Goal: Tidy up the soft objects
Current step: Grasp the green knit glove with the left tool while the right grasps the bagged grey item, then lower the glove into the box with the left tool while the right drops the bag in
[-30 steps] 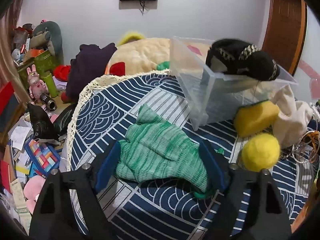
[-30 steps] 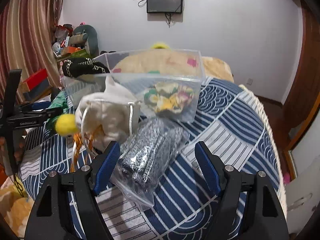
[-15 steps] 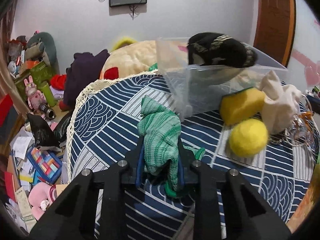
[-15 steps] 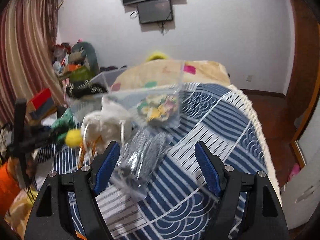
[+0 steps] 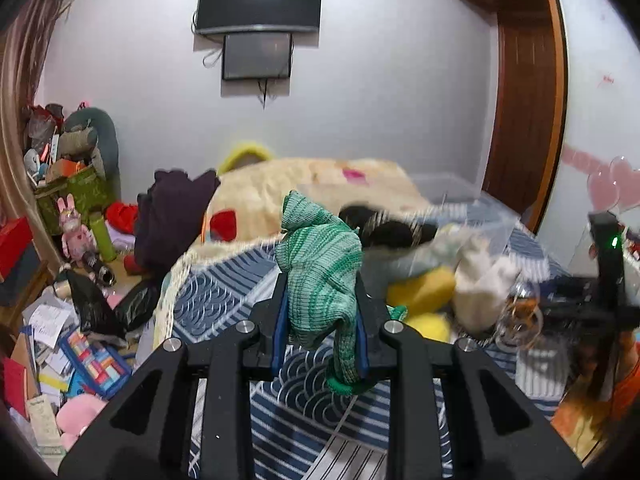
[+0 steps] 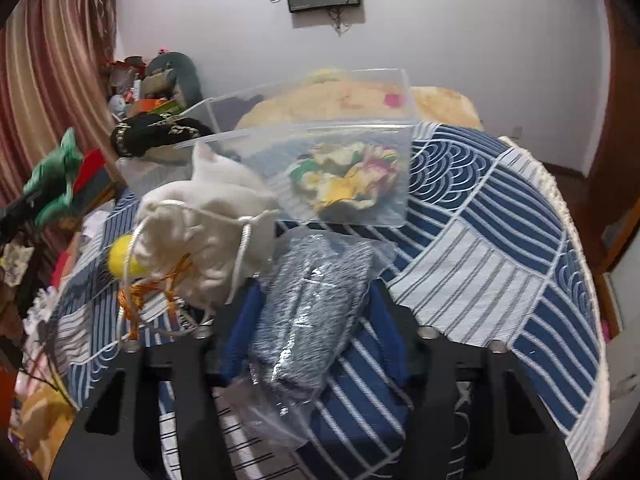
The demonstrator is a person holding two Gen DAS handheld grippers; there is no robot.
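Observation:
My left gripper (image 5: pixel 320 308) is shut on a green knitted cloth (image 5: pixel 320 264) and holds it up above the blue patterned bedspread (image 5: pixel 224 292); the cloth also shows at the left of the right wrist view (image 6: pixel 56 184). My right gripper (image 6: pixel 316 320) has its blue fingers (image 6: pixel 244 332) around a grey knit item in a clear plastic bag (image 6: pixel 316 296) lying on the bedspread (image 6: pixel 500 240). Whether the jaws press the bag is unclear. A clear plastic bin (image 6: pixel 360 132) stands behind it with a colourful soft item (image 6: pixel 348 176) inside and a black knitted item (image 6: pixel 152 136) over its rim.
A white drawstring pouch (image 6: pixel 208 236), a yellow ball (image 6: pixel 120 260) and orange cord (image 6: pixel 148 292) lie left of the bag. A yellow sponge (image 5: pixel 420 292) lies by the bin. A cream blanket (image 5: pixel 312 188) is behind. The floor at left is cluttered (image 5: pixel 60 320).
My left gripper closed on the green cloth and lifted it off the bedspread. My right gripper moved forward over the bagged grey knit and its fingers came closer together.

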